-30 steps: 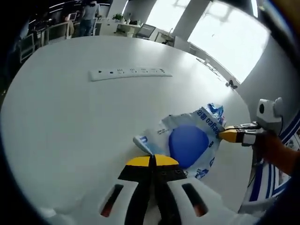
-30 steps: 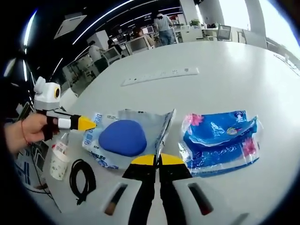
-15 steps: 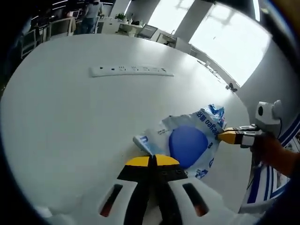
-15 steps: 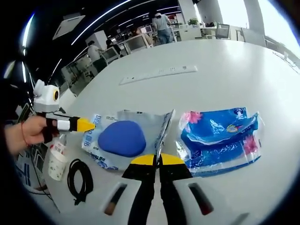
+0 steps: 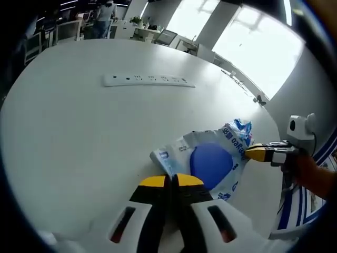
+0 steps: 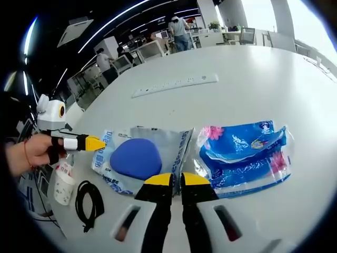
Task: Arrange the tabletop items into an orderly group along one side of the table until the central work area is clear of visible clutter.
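A silver-white packet with a blue oval (image 5: 210, 163) (image 6: 138, 158) lies flat on the white table (image 5: 79, 147). My left gripper (image 5: 171, 181) sits at the packet's near corner, its yellow-tipped jaws parted by a narrow gap. In the right gripper view the left gripper (image 6: 95, 143) touches the packet's left edge. My right gripper (image 6: 177, 179) is at the packet's right edge, its jaws also slightly apart. From the left gripper view the right gripper (image 5: 258, 153) meets the packet's far edge. A blue tissue pack (image 6: 245, 153) lies just right of the packet.
A white power strip (image 5: 149, 80) (image 6: 176, 84) lies farther across the table. A coiled black cable (image 6: 88, 203) and a small white cup (image 6: 62, 182) sit by the table edge at the left. A hand (image 6: 26, 153) holds the left gripper. People and desks fill the background.
Both grippers' jaws have parted slightly. The packet's raised right edge has dropped and the packet now lies flatter. The views shifted a little.
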